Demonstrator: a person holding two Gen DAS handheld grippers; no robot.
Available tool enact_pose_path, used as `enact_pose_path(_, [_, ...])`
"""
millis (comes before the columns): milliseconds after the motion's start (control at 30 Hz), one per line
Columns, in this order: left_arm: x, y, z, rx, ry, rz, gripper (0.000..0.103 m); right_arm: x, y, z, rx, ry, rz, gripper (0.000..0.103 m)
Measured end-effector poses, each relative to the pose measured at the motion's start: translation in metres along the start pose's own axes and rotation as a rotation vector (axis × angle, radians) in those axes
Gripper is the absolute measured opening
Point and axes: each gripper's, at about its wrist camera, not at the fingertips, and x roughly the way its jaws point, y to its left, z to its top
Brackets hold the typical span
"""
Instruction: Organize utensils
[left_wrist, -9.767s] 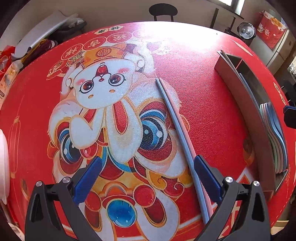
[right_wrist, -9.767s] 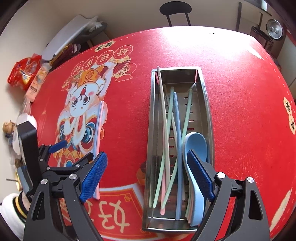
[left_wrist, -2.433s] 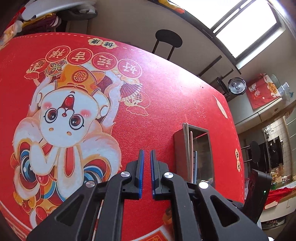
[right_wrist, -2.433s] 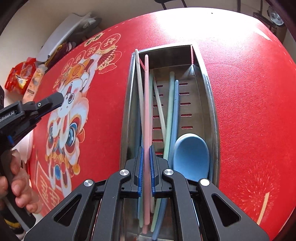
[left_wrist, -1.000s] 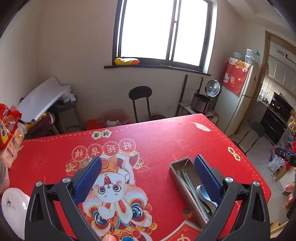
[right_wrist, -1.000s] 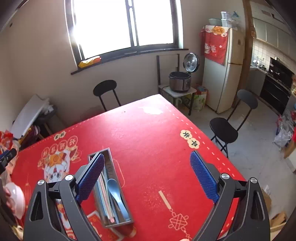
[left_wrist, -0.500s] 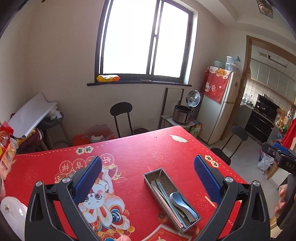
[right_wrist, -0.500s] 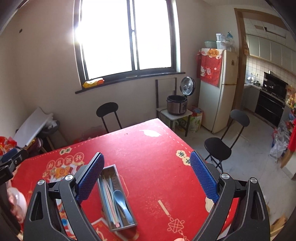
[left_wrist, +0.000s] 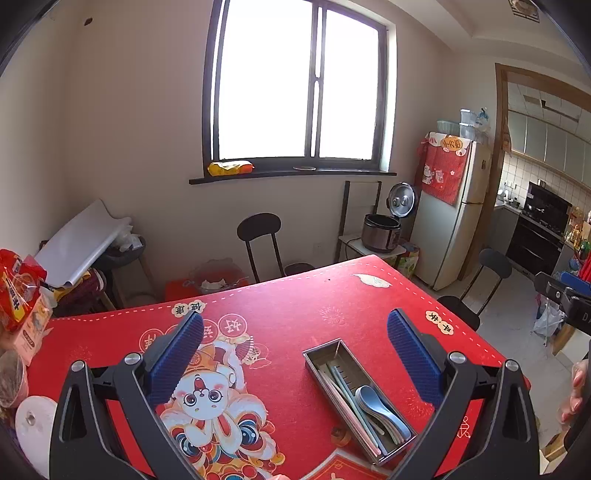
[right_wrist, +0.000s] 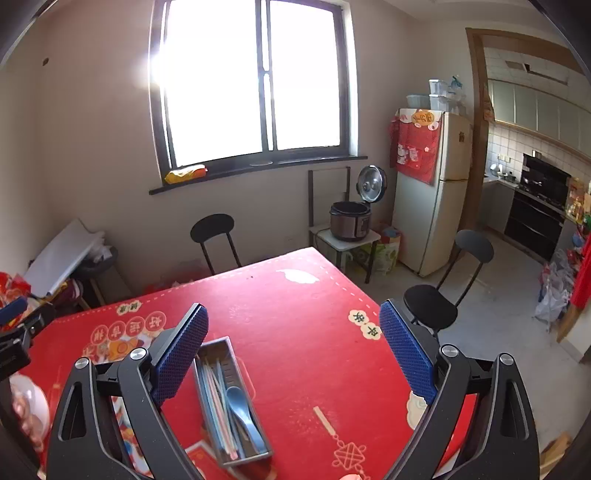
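Note:
A steel utensil tray (left_wrist: 327, 360) (right_wrist: 216, 347) lies on the red printed tablecloth (left_wrist: 295, 317) (right_wrist: 295, 332). Inside it rest several pastel chopsticks (left_wrist: 347, 398) (right_wrist: 218, 406) and blue spoons (left_wrist: 380, 406) (right_wrist: 242, 410). My left gripper (left_wrist: 295, 354) hangs open high above the table, well back from the tray, its blue pads (left_wrist: 177, 350) wide apart with nothing between them. My right gripper (right_wrist: 293, 354) is likewise open and raised far above the table, empty.
Snack bags (left_wrist: 18, 288), a cup (left_wrist: 9, 376) and a white roll (left_wrist: 35, 421) crowd the table's left edge. Black chairs (left_wrist: 262, 236) (right_wrist: 443, 295) stand around the table. A rice cooker (right_wrist: 349, 221) and fridge (right_wrist: 432, 192) line the far wall under the window.
Both grippers have lifted further up and back from the table, so the tray looks smaller and more of the room shows. Both have stayed open for the last second.

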Motion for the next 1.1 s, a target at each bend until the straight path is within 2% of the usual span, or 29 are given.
enact_pose_path(900, [0.0015,0.0012,-0.0032,-0.001,0.008,-0.015,0.097,-0.0026,-0.0017,-0.0003,0.011,-0.008,-0.025,0.091])
enact_pose_path(1100, [0.0007,0.0021,-0.0037,-0.004,0.006,0.004,0.097,-0.0034,-0.0026,-0.0003,0.014,-0.002,-0.028,0.091])
